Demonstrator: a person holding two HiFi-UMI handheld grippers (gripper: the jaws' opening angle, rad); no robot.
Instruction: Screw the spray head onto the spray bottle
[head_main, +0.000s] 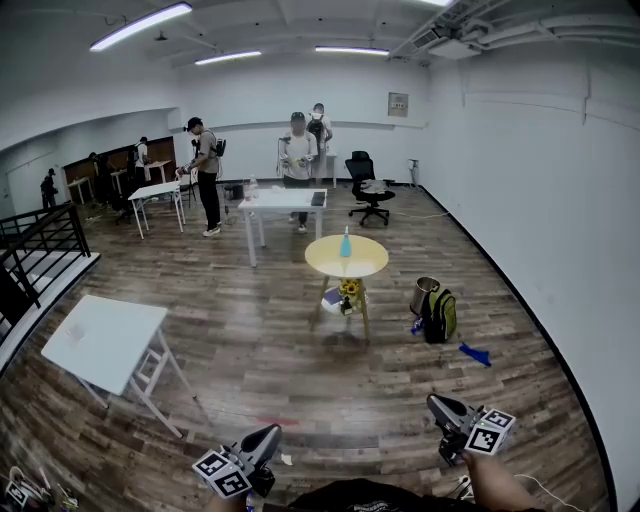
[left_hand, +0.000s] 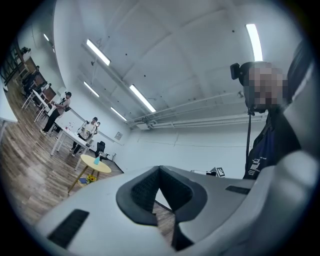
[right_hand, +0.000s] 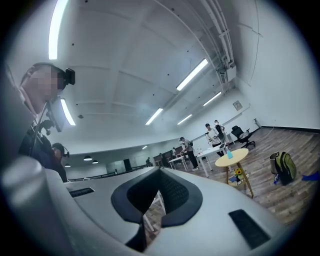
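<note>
A small blue spray bottle (head_main: 346, 243) stands on a round yellow table (head_main: 330, 262) out in the middle of the room, far from both grippers. My left gripper (head_main: 268, 437) is low at the bottom edge, its jaws shut with nothing between them. At the bottom right, my right gripper (head_main: 437, 403) is likewise shut and empty. From the left gripper (left_hand: 159, 170) the yellow table (left_hand: 101, 166) and bottle (left_hand: 96, 160) look tiny at the left. From the right gripper (right_hand: 160, 172) the table (right_hand: 235, 158) and bottle (right_hand: 229, 154) lie at the right. No separate spray head can be made out.
A white folding table (head_main: 105, 340) stands at the near left, a longer white table (head_main: 283, 200) behind the yellow one. A backpack (head_main: 441, 314), a metal bin (head_main: 424, 295) and a blue scrap (head_main: 475, 353) lie to the right. Several people stand at the back; a black railing (head_main: 40, 240) is at the left.
</note>
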